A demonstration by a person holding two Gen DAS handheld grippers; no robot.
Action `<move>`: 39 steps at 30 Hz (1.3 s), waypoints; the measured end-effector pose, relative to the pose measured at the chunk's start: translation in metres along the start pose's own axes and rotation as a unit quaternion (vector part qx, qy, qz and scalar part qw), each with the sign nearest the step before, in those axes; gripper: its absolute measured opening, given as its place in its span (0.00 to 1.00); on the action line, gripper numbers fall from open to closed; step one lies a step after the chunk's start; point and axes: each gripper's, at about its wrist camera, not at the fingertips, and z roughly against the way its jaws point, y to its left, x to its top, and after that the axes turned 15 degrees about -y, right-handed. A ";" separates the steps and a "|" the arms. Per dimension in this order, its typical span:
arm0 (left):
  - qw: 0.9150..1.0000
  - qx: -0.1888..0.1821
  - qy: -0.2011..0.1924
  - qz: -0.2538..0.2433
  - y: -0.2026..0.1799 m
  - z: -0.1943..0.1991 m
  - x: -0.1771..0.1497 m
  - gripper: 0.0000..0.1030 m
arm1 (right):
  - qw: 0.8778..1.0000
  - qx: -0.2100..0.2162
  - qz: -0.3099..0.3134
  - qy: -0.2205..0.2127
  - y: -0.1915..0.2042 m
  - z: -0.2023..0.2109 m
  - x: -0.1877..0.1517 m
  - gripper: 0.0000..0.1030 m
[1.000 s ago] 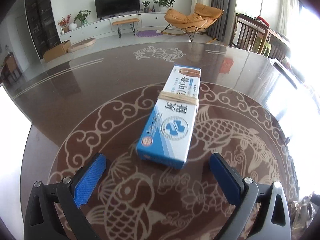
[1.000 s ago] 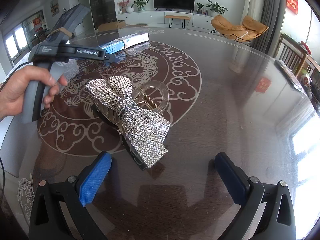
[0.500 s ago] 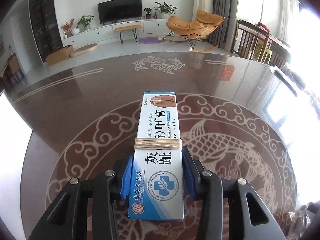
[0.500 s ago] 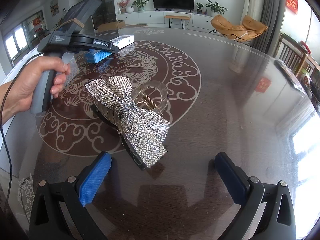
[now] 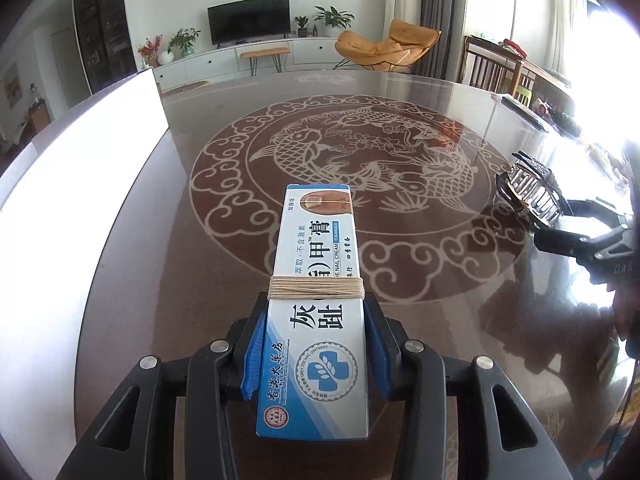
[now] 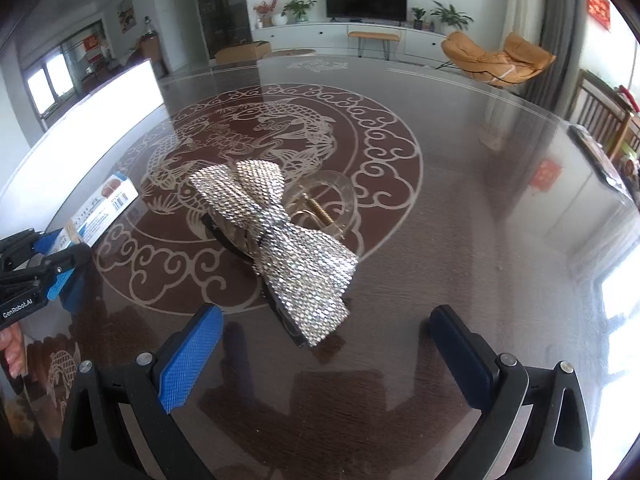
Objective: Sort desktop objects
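Two objects are seen. The left hand-held gripper (image 5: pixel 316 354) is clamped on the ointment box (image 5: pixel 318 304), which is carried above the tabletop (image 5: pixel 420 288). The right hand-held gripper (image 6: pixel 326 354) is held apart near the rhinestone bow clip (image 6: pixel 276 240), which lies untouched. Nothing appears sorted yet.

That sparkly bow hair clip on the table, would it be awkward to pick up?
Probably. The sparkly bow hair clip has a wide rhinestone bow that looks bumpy, so pads may grip unevenly. Its clear claw beneath looks rigid yet possibly brittle. It rests tilted, so a push would likely tip it.
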 end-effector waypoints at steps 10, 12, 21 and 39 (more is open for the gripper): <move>0.997 -0.014 -0.053 0.050 0.012 0.029 -0.009 0.42 | 0.998 0.049 0.000 0.041 0.006 -0.032 0.039 0.49; 0.995 -0.013 -0.073 0.060 0.014 0.045 -0.008 0.42 | 0.999 0.036 0.016 0.032 0.017 -0.023 0.041 0.49; 0.974 -0.008 -0.167 0.154 0.076 0.144 0.036 0.42 | 0.992 0.093 0.069 -0.056 0.113 0.037 0.111 0.49; 0.954 0.166 -0.012 0.251 0.301 0.131 -0.010 0.43 | 0.954 0.212 0.212 0.011 0.456 -0.085 0.153 0.50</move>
